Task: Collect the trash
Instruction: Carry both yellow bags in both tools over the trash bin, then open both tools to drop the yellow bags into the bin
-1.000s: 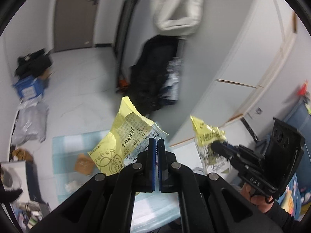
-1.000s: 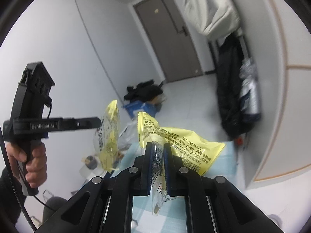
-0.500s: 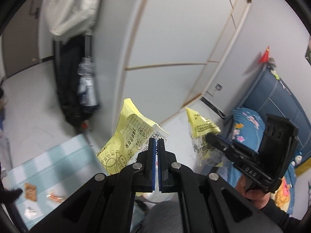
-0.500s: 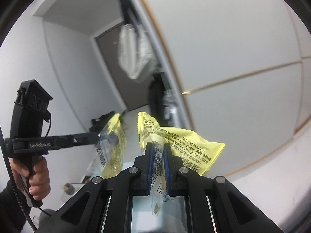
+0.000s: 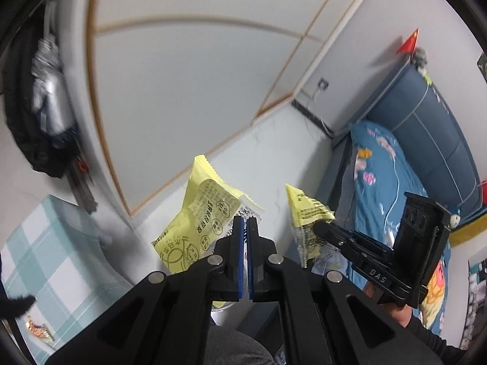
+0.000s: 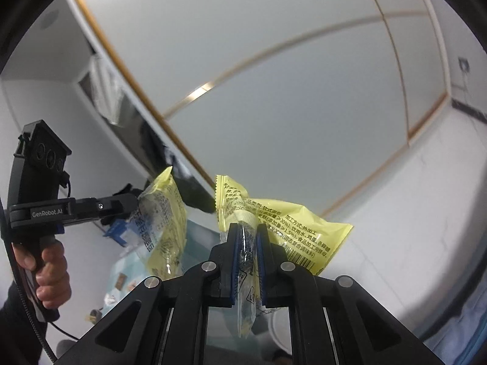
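Door gone from view | both hand-held grippers clamp yellow wrappers (image 5: pixel 197 222) | wardrobe (image 5: pixel 182 91) ahead

You've got two yellow snack wrappers, both off the floor. The first yellow wrapper (image 5: pixel 201 222) is crinkled, black print and a clear patch, pinched at its edge, standing upright. The second yellow wrapper (image 6: pixel 292 228) is crumpled, with a barcode and a clear tail hanging down, just beside the first.
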A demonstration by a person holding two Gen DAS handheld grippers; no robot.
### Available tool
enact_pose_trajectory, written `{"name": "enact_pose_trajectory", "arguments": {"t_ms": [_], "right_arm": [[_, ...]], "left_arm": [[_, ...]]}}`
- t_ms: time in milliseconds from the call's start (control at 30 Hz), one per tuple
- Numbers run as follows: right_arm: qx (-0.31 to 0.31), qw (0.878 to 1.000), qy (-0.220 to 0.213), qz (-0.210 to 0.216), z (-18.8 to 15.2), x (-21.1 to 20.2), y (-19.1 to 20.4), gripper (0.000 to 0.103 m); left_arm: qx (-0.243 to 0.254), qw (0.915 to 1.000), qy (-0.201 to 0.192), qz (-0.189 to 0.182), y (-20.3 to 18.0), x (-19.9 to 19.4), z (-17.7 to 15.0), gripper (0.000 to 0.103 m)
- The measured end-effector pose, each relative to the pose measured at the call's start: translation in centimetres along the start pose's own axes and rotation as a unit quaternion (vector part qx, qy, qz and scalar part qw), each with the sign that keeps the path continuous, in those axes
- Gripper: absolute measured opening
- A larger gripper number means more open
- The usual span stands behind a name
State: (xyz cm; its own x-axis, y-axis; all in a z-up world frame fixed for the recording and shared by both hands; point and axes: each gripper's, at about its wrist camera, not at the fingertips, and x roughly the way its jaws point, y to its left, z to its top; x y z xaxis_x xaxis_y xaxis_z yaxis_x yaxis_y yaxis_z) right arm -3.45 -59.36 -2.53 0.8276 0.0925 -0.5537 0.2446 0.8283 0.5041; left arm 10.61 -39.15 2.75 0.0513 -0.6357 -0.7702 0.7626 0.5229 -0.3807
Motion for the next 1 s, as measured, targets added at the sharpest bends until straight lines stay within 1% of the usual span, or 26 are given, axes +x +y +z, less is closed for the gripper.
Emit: {"name": "enact_pose_trajectory", "arguments": {"t_ms": [133,167,233,300,400,433,500,533,567,633,700,733,800,833,867,933,1000], "right_arm": [[0.036,0.999,0.029,-0.008,-1.8,2.9,-3.0,0.010],[0.042,0.998,0.035,-0.009,-2.4,3.3,-3.5,0.010],[0.055,0.997,0.047,-0.011,-3.2,4.6,-4.5,0.010],[0.072,0.995,0.064,-0.015,-4.2,6.1,-5.3,0.010],[0.099,0.991,0.087,-0.019,-5.4,8.3,-7.1,0.010],[0.108,0.989,0.094,-0.020,-5.9,9.0,-7.6,0.010],[0.124,0.986,0.110,-0.023,-7.0,10.3,-8.6,0.010],[0.132,0.984,0.117,-0.024,-7.3,11.3,-8.8,0.010],[0.140,0.982,0.125,-0.024,-8.0,11.4,-9.9,0.010],[0.149,0.979,0.137,-0.027,-8.8,12.6,-10.4,0.010],[0.161,0.975,0.152,-0.028,-9.8,13.9,-11.1,0.010],[0.166,0.973,0.157,-0.029,-10.1,14.3,-11.3,0.010],[0.178,0.969,0.171,-0.029,-11.0,15.6,-11.8,0.010],[0.181,0.967,0.176,-0.030,-11.4,16.0,-12.1,0.010],[0.184,0.965,0.183,-0.031,-12.0,16.5,-12.4,0.010],[0.186,0.962,0.196,-0.033,-12.7,17.6,-12.7,0.010],[0.194,0.958,0.210,-0.034,-13.9,18.2,-13.4,0.010]], "left_arm": [[-0.012,0.9980,0.057,-0.025,1.1,4.1,-0.4,0.000],[-0.015,0.9974,0.066,-0.024,1.5,4.9,-0.4,0.000],[-0.022,0.9946,0.095,-0.034,2.6,7.0,-0.4,0.000],[-0.025,0.9920,0.120,-0.033,3.2,8.6,-0.6,0.000],[-0.021,0.9859,0.164,-0.026,4.2,11.0,-1.4,0.000],[-0.016,0.9828,0.182,-0.030,4.3,12.0,-1.7,0.000],[-0.012,0.9782,0.206,-0.026,4.7,13.4,-2.1,0.000],[-0.011,0.9752,0.219,-0.030,5.0,14.2,-2.4,0.000],[-0.012,0.9733,0.227,-0.034,5.2,14.8,-2.6,0.000],[-0.015,0.9677,0.248,-0.043,5.4,15.9,-3.0,0.000],[-0.026,0.9628,0.264,-0.052,5.8,17.0,-3.3,0.000],[-0.034,0.9589,0.275,-0.061,6.0,17.9,-3.7,0.000],[-0.037,0.9570,0.280,-0.066,6.1,18.8,-3.9,0.000],[-0.039,0.9544,0.288,-0.070,6.1,19.3,-4.0,0.000],[-0.041,0.9536,0.290,-0.070,6.3,19.6,-4.1,0.000],[-0.030,0.9560,0.287,-0.053,7.0,19.7,-4.0,0.000],[-0.046,0.9556,0.284,-0.063,7.9,19.8,-4.2,0.000]]}}
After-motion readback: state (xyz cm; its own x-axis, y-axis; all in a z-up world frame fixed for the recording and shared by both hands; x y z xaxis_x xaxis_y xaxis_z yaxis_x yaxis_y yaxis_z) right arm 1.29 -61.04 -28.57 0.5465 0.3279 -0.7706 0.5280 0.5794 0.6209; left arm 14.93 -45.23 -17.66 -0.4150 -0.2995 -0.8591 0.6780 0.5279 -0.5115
